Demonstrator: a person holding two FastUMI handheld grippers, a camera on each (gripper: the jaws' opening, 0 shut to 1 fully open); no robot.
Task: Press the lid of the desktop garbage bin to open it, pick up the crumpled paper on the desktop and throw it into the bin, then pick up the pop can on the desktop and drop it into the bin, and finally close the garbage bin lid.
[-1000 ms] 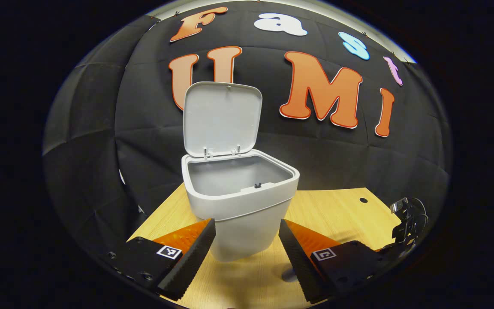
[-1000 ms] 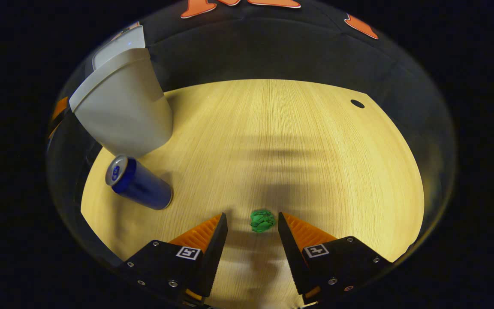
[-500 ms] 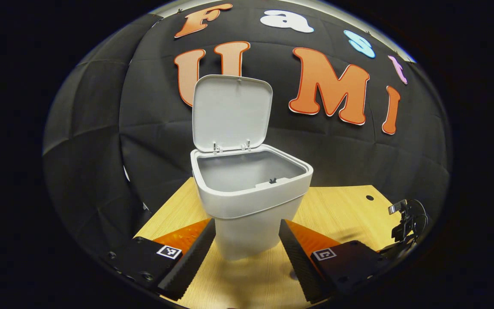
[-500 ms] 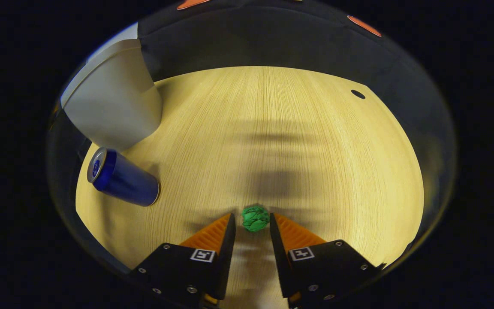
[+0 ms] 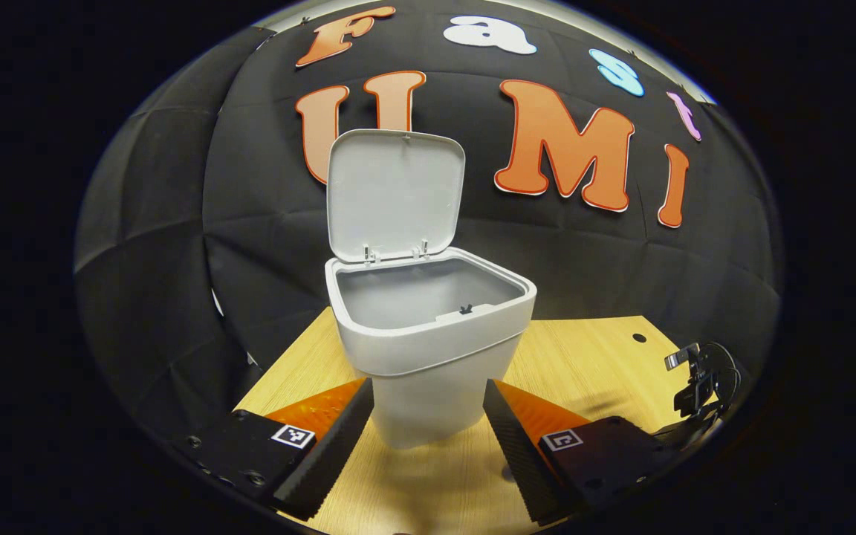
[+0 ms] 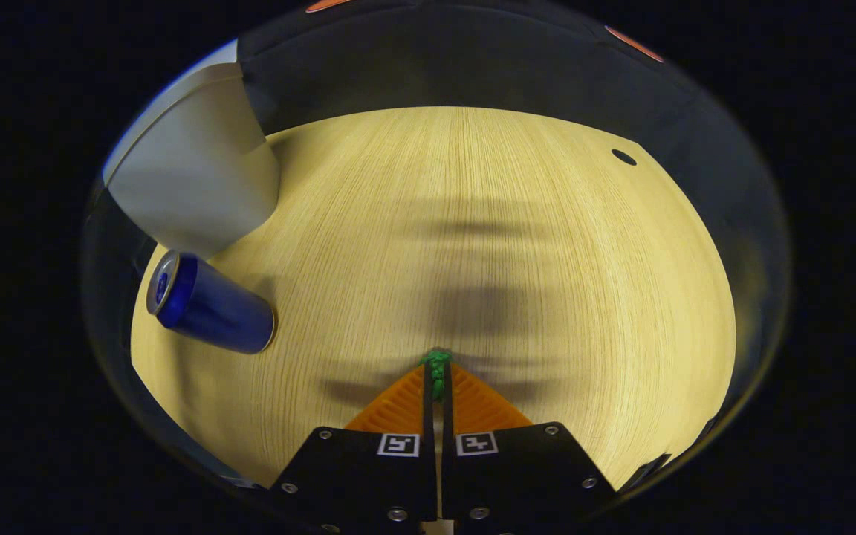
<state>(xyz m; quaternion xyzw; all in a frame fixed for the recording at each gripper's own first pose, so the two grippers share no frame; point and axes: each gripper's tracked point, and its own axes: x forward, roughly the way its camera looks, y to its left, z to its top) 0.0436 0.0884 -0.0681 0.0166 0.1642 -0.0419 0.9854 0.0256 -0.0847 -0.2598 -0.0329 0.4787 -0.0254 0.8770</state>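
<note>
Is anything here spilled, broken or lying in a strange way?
Nothing stands out. The bin is upright with its lid open, the pop can stands beside it, and the right gripper pinches the crumpled paper.

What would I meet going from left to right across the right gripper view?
Pop can lying on the desk, with the garbage bin just above it → crumpled paper pinched in the right hand-held gripper → small dark hole in the desk.
</note>
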